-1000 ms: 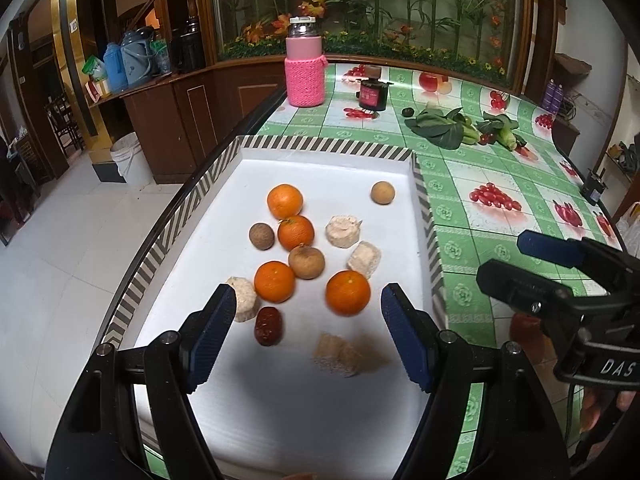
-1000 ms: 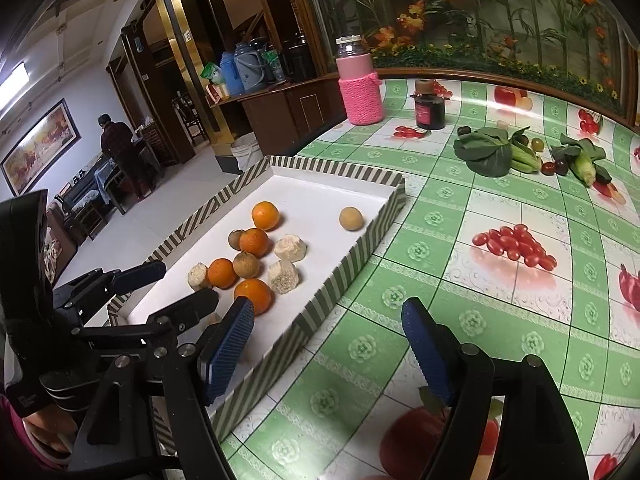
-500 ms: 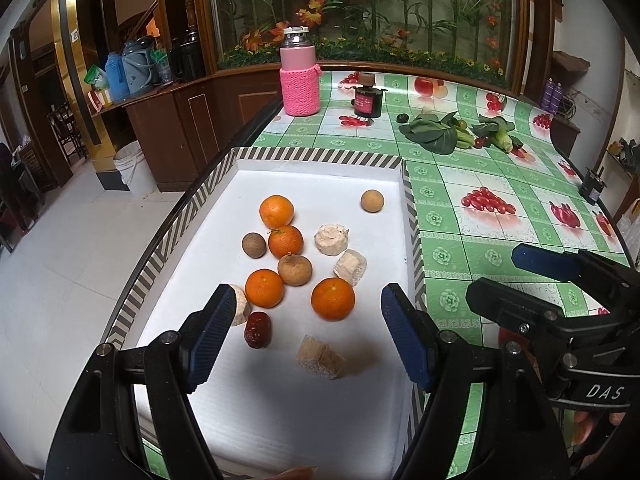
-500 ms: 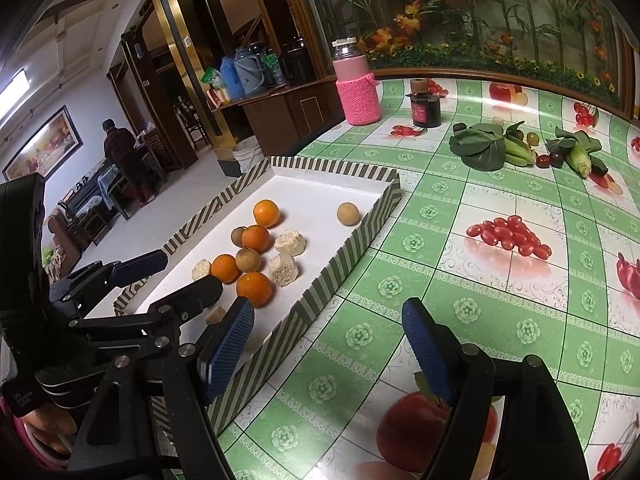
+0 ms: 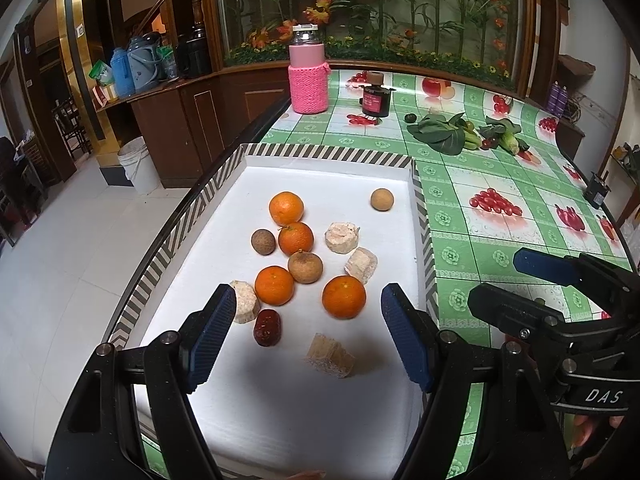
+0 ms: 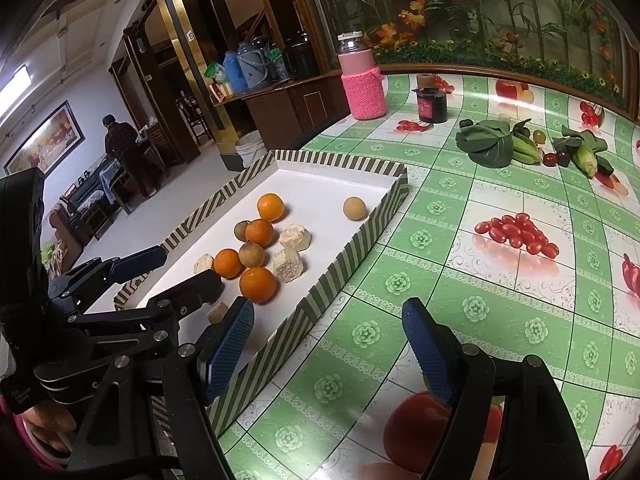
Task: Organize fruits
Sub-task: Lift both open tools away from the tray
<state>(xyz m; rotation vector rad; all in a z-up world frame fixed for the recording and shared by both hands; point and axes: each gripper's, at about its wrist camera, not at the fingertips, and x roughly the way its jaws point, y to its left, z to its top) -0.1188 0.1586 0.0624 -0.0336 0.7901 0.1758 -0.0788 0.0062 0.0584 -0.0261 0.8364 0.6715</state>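
Main risk: fruit in the tray (image 5: 420, 184) is packed tight. The near orange (image 5: 343, 296) sits just beside a brown round fruit (image 5: 305, 267) and a pale cut chunk (image 5: 361, 265), so wide-spread fingers coming down on it would likely knock a neighbour, and round fruit rolls freely on the smooth white floor. Second risk: the red date (image 5: 267, 327) and the near pale chunk (image 5: 330, 355) lie close under the left gripper (image 5: 308, 334) (easy to crush or shove on descent). The striped tray wall is low, so a hard nudge could send a piece over onto the green surface (image 6: 460, 280).

Pose: left gripper hovers over the near end of the tray, angled down, jaws wide apart, empty. Right gripper (image 6: 332, 348) is outside the tray over the surface near its right wall, jaws also apart, holding nothing.
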